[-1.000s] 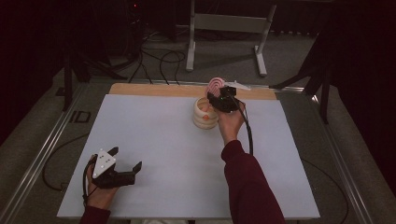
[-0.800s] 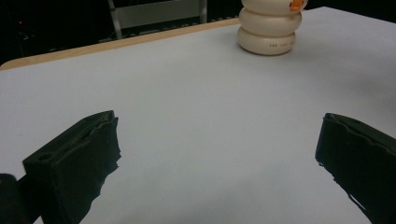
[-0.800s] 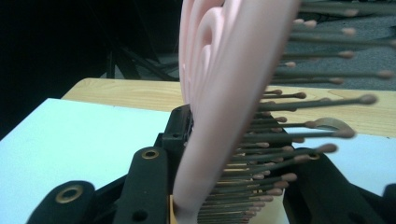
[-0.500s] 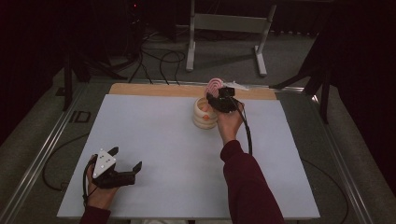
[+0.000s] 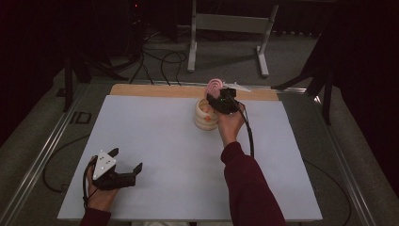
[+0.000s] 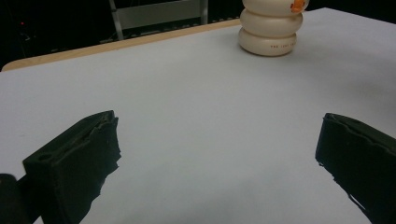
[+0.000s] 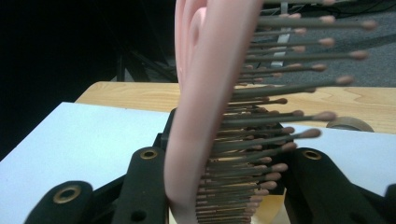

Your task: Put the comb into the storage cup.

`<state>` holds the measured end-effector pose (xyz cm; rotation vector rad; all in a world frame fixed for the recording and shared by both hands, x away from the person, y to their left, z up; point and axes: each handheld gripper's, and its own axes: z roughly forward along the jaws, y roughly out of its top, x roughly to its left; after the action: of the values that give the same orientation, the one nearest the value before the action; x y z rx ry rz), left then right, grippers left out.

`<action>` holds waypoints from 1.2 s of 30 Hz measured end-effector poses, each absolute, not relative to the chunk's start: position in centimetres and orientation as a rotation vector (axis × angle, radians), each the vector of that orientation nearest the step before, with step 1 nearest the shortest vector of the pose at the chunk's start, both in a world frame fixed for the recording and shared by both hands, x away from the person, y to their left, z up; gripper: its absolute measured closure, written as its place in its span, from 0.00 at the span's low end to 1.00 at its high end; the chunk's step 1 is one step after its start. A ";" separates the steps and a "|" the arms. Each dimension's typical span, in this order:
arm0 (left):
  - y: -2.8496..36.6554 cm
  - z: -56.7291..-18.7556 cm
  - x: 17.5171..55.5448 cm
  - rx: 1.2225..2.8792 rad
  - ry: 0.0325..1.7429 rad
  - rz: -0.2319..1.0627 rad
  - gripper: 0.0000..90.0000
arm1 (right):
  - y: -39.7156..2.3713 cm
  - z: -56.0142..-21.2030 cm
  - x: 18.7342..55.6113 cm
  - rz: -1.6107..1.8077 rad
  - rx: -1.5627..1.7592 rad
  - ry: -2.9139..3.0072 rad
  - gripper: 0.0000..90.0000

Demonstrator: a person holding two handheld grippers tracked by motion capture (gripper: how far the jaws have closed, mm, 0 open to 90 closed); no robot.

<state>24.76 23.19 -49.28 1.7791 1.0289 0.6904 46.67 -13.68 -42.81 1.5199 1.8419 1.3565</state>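
A pink hairbrush with brown bristles stands up out of my right gripper, which is shut on its lower part, one black jaw on each side. The brush is held just over the right side of a cream ribbed container at the far middle of the white table. That container has an orange mark near its top. My left gripper rests low near the table's front left corner, open, with bare table between its jaws.
A wooden strip runs along the table's far edge, with a small brownish ring on it. Behind the table stand a metal frame and loose cables on the floor. Metal rails flank the table.
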 end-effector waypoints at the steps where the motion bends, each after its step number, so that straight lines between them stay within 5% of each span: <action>1: 23.2 -49.3 24.8 1.779 1.029 0.690 0.00 | -13.7 -42.8 46.7 1.357 1.520 1.842 0.70; 22: 23.1 -49.3 24.7 1.779 1.030 0.691 0.00 | -15.8 -43.6 47.0 1.407 1.640 1.781 0.69; 36: 23.1 -49.3 24.7 1.778 1.028 0.690 0.00 | -16.5 -43.9 47.1 1.331 1.637 1.793 0.60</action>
<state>24.68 23.12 -49.32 1.7782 1.0284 0.6898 47.07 -16.51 -43.86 1.6366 1.7933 1.3308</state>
